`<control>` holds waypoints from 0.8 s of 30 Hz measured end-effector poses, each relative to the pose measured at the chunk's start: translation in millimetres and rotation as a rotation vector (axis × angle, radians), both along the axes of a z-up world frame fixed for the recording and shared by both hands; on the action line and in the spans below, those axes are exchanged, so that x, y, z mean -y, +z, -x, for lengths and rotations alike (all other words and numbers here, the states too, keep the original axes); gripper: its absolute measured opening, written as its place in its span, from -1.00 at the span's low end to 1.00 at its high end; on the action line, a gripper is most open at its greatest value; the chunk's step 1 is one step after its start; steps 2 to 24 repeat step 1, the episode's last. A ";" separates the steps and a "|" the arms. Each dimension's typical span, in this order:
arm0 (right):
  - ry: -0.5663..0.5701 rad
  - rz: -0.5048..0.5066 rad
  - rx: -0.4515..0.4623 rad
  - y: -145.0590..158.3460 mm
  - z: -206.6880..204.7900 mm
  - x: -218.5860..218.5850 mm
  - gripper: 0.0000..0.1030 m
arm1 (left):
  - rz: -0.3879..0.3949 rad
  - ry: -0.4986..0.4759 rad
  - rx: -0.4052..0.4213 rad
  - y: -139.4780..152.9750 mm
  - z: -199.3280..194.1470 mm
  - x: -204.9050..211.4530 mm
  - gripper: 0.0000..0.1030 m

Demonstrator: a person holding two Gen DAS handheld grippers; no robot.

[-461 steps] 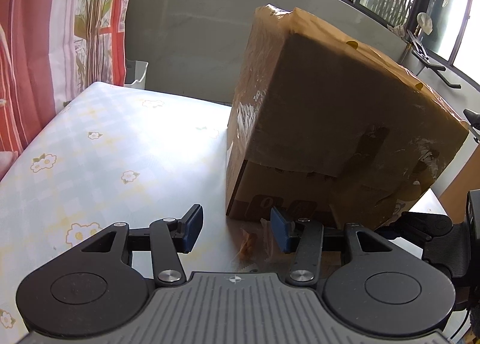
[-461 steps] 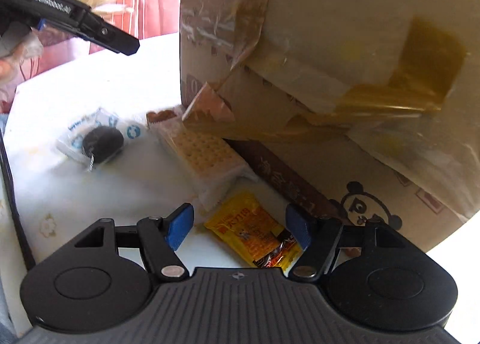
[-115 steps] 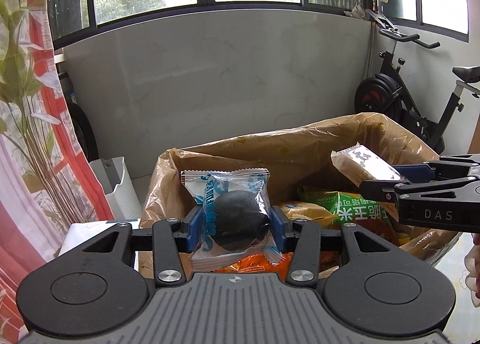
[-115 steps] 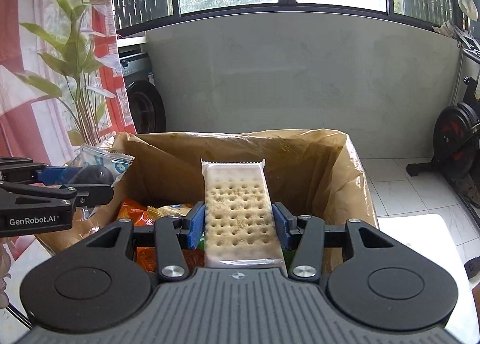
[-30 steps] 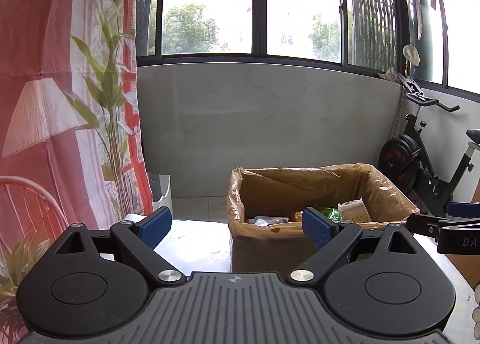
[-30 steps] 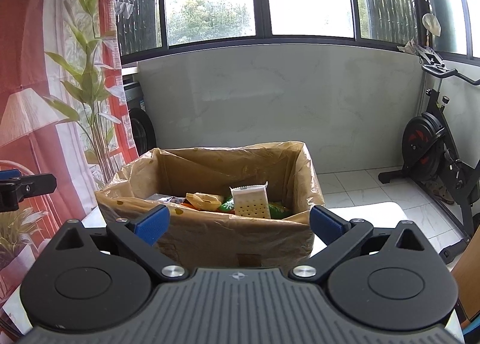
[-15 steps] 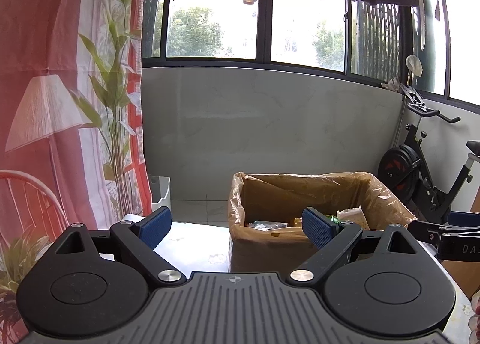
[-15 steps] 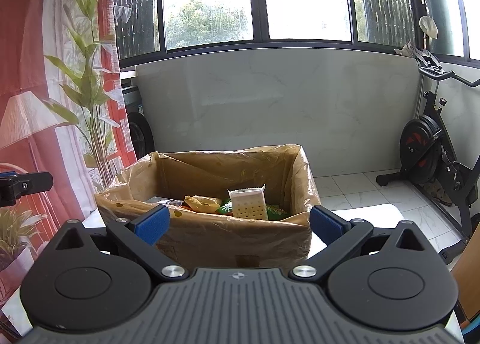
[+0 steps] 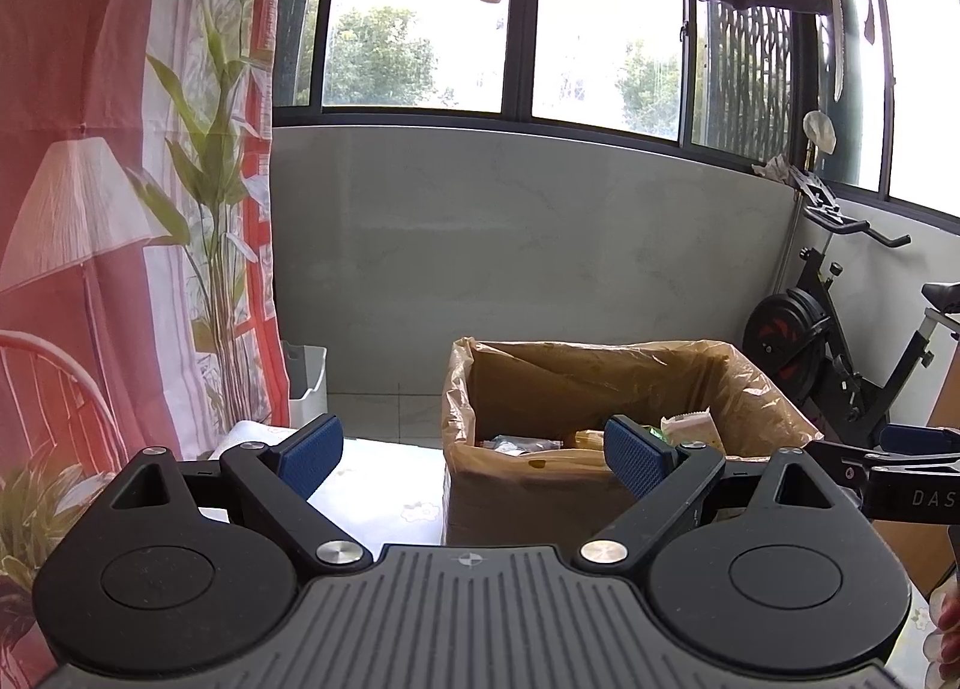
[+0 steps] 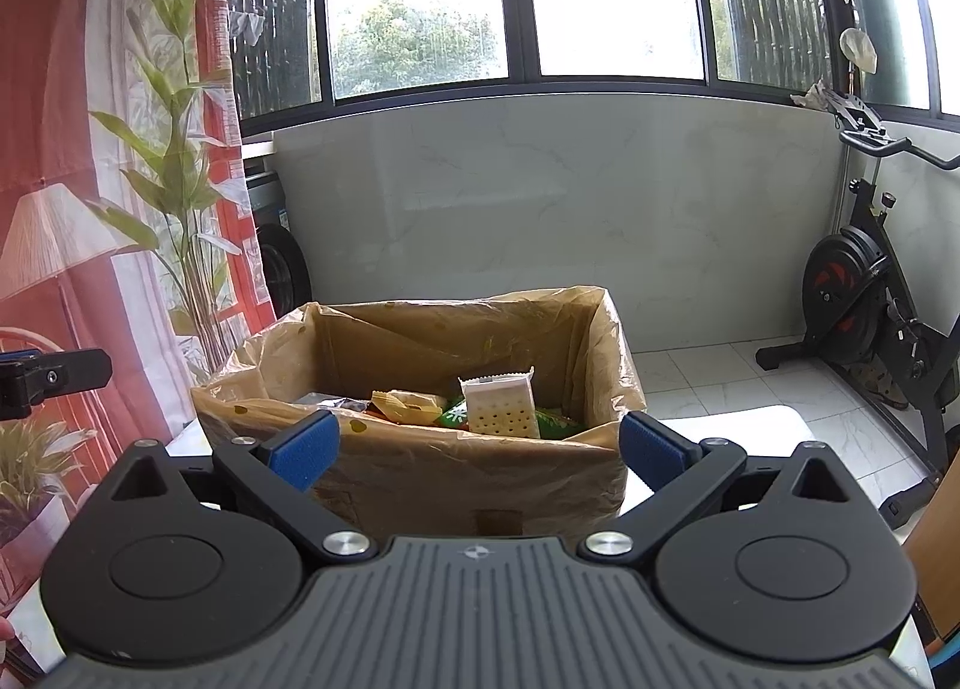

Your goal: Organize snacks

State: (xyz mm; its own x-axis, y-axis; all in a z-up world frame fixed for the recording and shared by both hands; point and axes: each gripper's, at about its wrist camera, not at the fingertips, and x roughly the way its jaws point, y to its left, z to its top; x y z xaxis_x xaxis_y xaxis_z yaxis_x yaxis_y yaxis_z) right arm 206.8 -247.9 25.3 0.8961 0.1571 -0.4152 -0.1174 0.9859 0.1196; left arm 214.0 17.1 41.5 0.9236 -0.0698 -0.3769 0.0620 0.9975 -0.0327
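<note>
A brown cardboard box [image 10: 468, 467] lined with tan plastic stands upright on the table, its top open, and it appears again in the left wrist view as the box [image 9: 528, 494]. Inside lie several snack packets, among them a white cracker pack [image 10: 499, 404] standing on end and a yellow packet [image 10: 405, 404]. My right gripper [image 10: 477, 452] is open and empty, held back from the box's near wall. My left gripper [image 9: 474, 449] is also open and empty, to the box's left and nearer me. The cracker pack [image 9: 690, 428] shows past its right finger.
The table carries a pale floral cloth [image 9: 384, 494]. A red printed curtain [image 9: 90, 209] hangs at the left. A white bin [image 9: 307, 383] stands on the floor behind the table. An exercise bike [image 10: 870, 293] stands at the right against a grey wall.
Both grippers have drawn a little farther back and up from the box, which looks slightly smaller. They stay open and empty, as in the frames one second ago.
</note>
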 end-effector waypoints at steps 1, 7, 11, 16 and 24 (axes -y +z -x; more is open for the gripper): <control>0.000 -0.001 -0.001 -0.2 -0.5 0.5 0.97 | 0.000 0.002 -0.001 -0.1 -0.5 -0.2 0.85; 0.000 -0.001 -0.001 -0.2 -0.5 0.5 0.97 | 0.000 0.002 -0.001 -0.1 -0.5 -0.2 0.85; 0.000 -0.001 -0.001 -0.2 -0.5 0.5 0.97 | 0.000 0.002 -0.001 -0.1 -0.5 -0.2 0.85; 0.000 -0.001 -0.001 -0.2 -0.5 0.5 0.97 | 0.000 0.002 -0.001 -0.1 -0.5 -0.2 0.85; 0.000 -0.001 -0.001 -0.2 -0.5 0.5 0.97 | 0.000 0.002 -0.001 -0.1 -0.5 -0.2 0.85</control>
